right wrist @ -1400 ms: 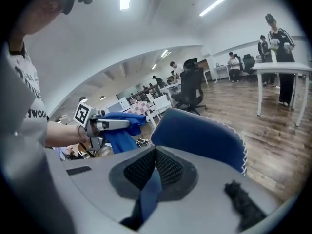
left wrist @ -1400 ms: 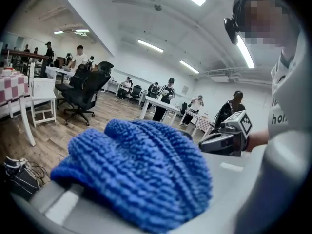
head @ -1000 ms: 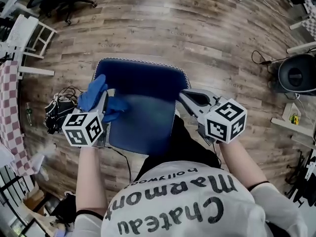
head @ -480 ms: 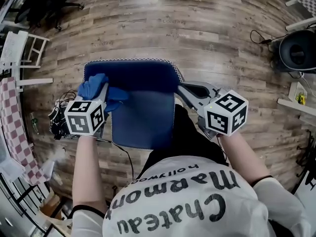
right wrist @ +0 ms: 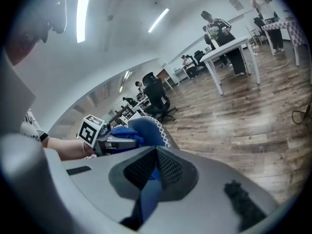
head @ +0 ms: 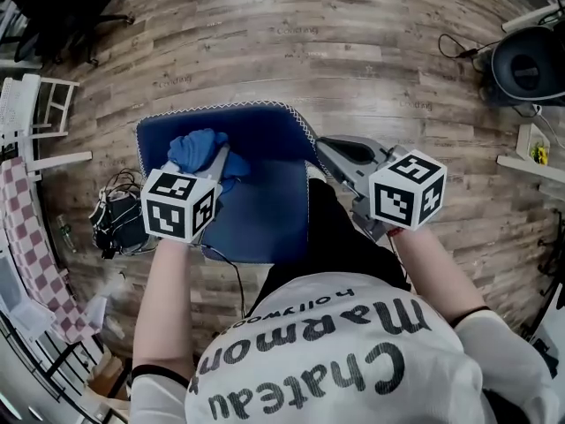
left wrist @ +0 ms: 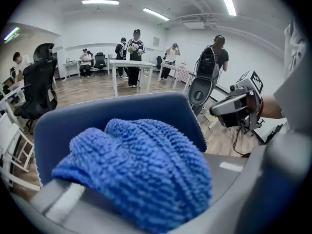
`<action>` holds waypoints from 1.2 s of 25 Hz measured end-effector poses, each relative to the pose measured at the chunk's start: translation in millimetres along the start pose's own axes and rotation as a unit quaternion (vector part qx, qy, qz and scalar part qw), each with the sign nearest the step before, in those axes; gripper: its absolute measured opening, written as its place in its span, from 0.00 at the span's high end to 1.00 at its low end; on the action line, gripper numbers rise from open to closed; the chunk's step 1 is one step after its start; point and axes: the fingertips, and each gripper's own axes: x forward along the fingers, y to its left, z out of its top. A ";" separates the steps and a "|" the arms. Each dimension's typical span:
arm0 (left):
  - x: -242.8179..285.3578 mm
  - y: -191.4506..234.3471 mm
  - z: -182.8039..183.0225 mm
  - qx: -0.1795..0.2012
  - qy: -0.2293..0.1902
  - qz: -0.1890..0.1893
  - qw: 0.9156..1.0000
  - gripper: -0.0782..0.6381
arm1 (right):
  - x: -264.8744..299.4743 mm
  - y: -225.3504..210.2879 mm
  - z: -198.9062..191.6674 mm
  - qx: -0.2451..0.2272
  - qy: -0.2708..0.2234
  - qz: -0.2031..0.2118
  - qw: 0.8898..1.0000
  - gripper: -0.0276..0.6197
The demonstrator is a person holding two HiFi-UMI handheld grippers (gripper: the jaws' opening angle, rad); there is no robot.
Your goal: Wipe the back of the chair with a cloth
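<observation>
A blue padded chair back [head: 265, 203] with white stitching along its edge lies below me. A bunched blue terry cloth [head: 196, 147] rests on its upper left part, and my left gripper [head: 219, 159] is shut on that cloth. In the left gripper view the cloth [left wrist: 141, 169] fills the space between the jaws, with the chair back [left wrist: 117, 113] behind it. My right gripper [head: 325, 151] sits at the chair's right edge. In the right gripper view its jaws stand shut on a blue strip of that edge [right wrist: 150, 199].
Wooden plank floor [head: 265, 51] surrounds the chair. A black round appliance [head: 530, 64] stands at the upper right, a cable bundle [head: 113, 219] at the left, and a white frame [head: 40, 104] beyond it. People stand by a white table [left wrist: 129, 65] in the distance.
My left gripper has carried the cloth rightward along the top of the chair back, toward its middle. The right gripper has stayed at the chair's right edge.
</observation>
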 end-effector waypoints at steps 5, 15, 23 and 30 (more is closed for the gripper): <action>21.8 -49.4 17.8 0.034 -0.002 -0.063 0.997 0.85 | -5.4 -4.8 -1.4 0.005 -0.005 -0.012 1.000 0.94; 51.1 -148.7 21.4 0.138 0.024 -0.172 0.975 0.85 | -21.5 -20.4 -3.8 0.019 -0.014 -0.034 0.999 0.94; 56.5 -162.5 14.5 0.108 -0.012 -0.211 0.972 0.85 | -15.5 -18.9 -7.0 0.018 -0.004 -0.027 0.999 0.94; 14.4 -16.4 -40.9 0.015 0.005 -0.011 1.000 0.85 | 12.2 1.8 -7.2 -0.017 0.030 0.010 0.999 0.94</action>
